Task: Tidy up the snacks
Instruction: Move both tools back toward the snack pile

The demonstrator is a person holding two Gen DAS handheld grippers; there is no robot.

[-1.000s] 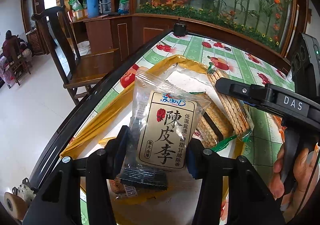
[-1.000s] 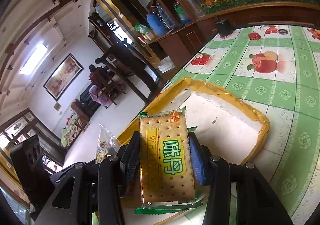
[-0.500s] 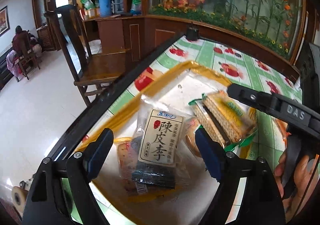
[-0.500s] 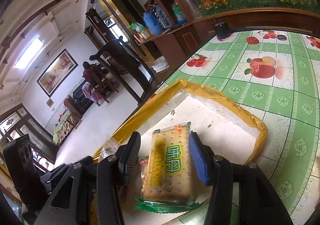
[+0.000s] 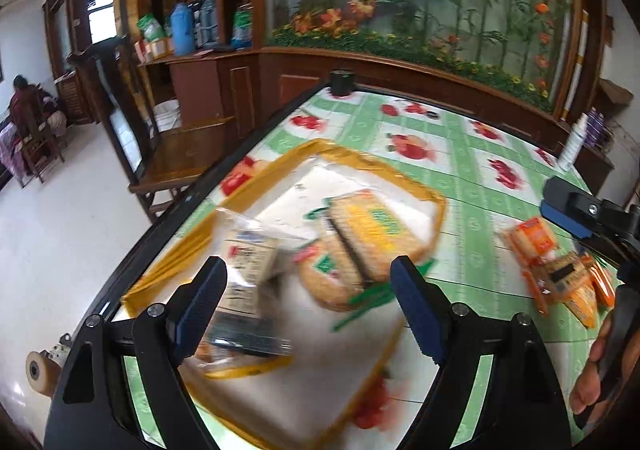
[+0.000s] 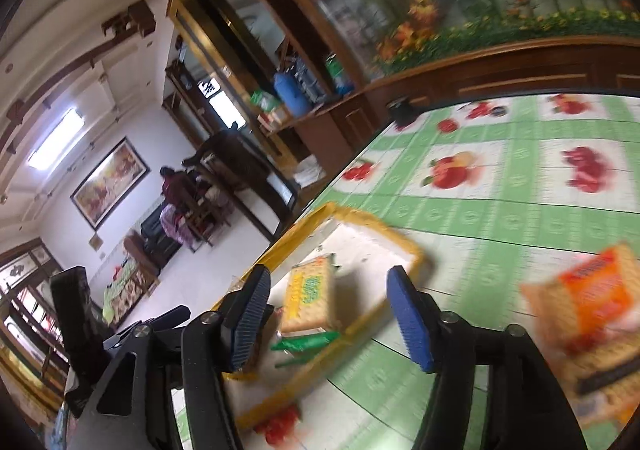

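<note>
Both grippers have let go since a second ago: the left gripper (image 5: 308, 302) and right gripper (image 6: 328, 318) now hang spread and empty above the yellow-rimmed tray (image 5: 438, 205). Inside it lie the plum packet (image 5: 244, 278) at the near left and the green cracker packs (image 5: 360, 242), stacked crookedly. Overhanging the tray's near edge, they could slide out. Orange snack packs (image 5: 560, 270) wait on the tablecloth (image 5: 472, 177), far right.

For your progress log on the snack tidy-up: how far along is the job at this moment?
Done: the plum packet and green cracker packs lie in the yellow-rimmed tray. In hand: nothing; the left tool and right tool are both open and empty. Left: the orange cracker packs sit on the tablecloth outside the tray.
</note>
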